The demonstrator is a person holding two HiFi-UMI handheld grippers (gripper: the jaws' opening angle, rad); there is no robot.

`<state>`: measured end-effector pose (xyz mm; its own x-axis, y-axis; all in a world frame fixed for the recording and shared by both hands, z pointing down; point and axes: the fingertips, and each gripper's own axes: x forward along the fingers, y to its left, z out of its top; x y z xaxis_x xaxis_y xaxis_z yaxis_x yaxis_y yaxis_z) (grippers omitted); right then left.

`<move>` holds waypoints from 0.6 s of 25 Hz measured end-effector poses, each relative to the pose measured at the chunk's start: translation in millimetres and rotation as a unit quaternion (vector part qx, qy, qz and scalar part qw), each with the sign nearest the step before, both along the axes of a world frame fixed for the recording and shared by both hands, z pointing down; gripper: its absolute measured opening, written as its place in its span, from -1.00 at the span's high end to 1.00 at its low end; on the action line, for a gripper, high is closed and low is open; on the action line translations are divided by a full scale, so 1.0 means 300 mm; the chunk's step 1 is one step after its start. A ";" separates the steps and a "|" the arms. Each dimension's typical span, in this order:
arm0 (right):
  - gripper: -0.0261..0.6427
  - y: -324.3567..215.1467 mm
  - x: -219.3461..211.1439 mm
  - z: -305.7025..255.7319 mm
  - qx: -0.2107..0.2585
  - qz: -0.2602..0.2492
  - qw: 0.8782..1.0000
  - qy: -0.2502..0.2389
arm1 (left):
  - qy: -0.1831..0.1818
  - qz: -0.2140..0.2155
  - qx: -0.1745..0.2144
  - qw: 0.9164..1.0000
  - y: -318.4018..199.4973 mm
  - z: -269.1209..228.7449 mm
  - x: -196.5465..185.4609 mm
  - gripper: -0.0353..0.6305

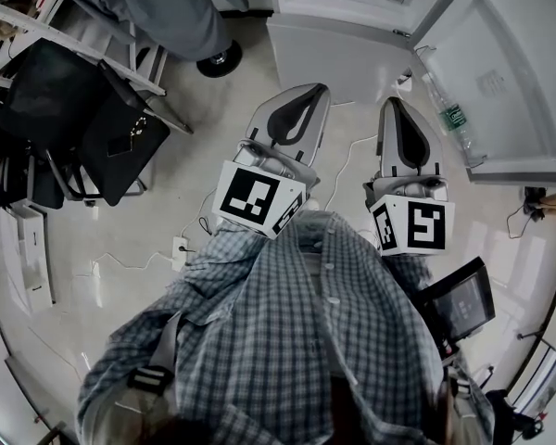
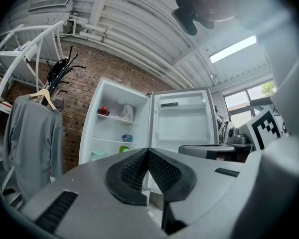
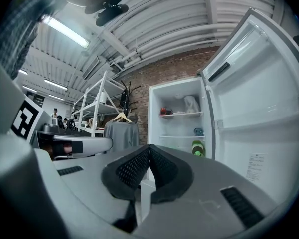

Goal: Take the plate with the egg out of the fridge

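Fridge shelves lie straight ahead of both your grippers and well apart from them, so the coming move is a level reach forward into the open upper compartment point(image 2: 139, 96). Your left gripper point(image 2: 148, 151) has its jaws fully together, the black ribbed pads meeting in a seam with nothing between them. Your right gripper point(image 3: 149, 147) is the same: pads closed on each other, empty.

The plate with the egg has to be somewhere on those white shelves, but at this range you cannot pick it out. The top shelf carries a small red thing point(image 2: 103, 110) on what may be a dark shallow dish, with a crumpled white bag point(image 2: 127, 112) beside it. The middle shelf holds a small blue thing point(image 2: 127, 138), and something bright green point(image 2: 123, 149) sits below that. None of these reads clearly as an egg.

The fridge door point(image 3: 259, 108) is swung wide on your right, smooth white plastic with moulded racks; a clear bottle point(image 1: 454, 119) stands in one of them. Your right gripper runs close along that door, while the left looks squarely into the compartment, so the left probably has the cleaner line in. Both grippers sit about equally far from the shelves. You will need to part the jaws before you arrive, and a flat, hard plate rim will likely want a level pinch at its near edge.
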<state>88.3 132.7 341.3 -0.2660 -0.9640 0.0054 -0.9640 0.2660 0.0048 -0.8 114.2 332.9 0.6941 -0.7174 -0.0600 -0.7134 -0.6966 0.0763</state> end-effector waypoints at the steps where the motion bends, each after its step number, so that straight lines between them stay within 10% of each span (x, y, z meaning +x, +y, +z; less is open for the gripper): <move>1: 0.91 -0.002 0.007 -0.001 0.001 0.001 1.000 -0.001 | 0.000 0.000 0.000 1.000 -0.002 -0.001 0.007 0.88; 15: 0.91 -0.052 0.049 0.042 -0.007 0.013 1.000 -0.014 | -0.008 0.007 0.002 1.000 -0.054 0.006 0.034 0.88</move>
<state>103.1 117.3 353.8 -0.2405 -0.9706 0.0121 -0.9704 0.2401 -0.0257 9.5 98.1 334.8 0.7046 -0.7077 -0.0523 -0.7049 -0.7065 0.0624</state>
